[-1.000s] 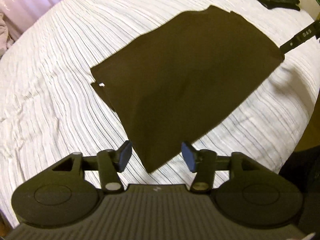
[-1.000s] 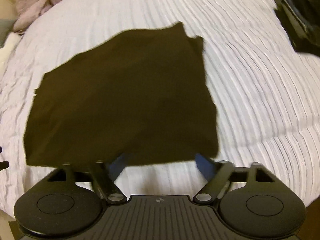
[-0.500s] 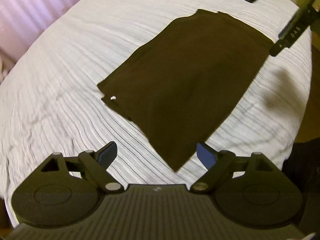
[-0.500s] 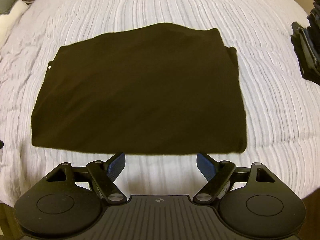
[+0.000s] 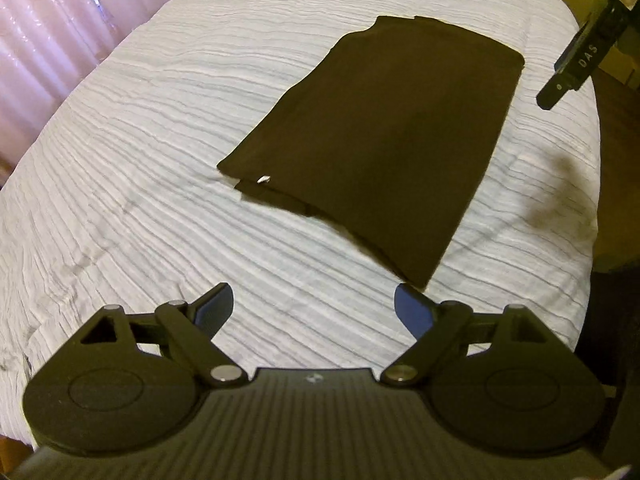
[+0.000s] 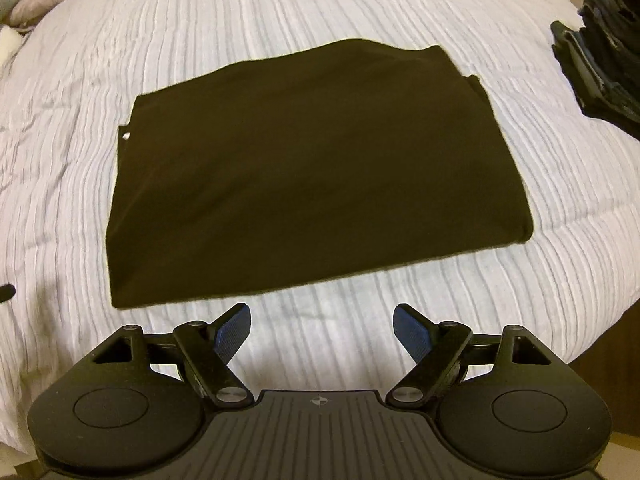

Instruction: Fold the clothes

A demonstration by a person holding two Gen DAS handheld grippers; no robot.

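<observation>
A dark brown, soft, light folded cloth garment point(image 6: 304, 172) lies flat on the white ribbed bedspread point(image 6: 280, 12), best pinched at a near corner; left tongs point(image 5: 314, 308), jaws just opened, and right tongs point(image 6: 322, 330) gape empty beside its near edge.

The dark folded garment point(image 6: 312, 168) is smooth matt cloth. The white bedspread point(image 6: 280, 8) beneath it is ribbed, crinkled fabric.
</observation>
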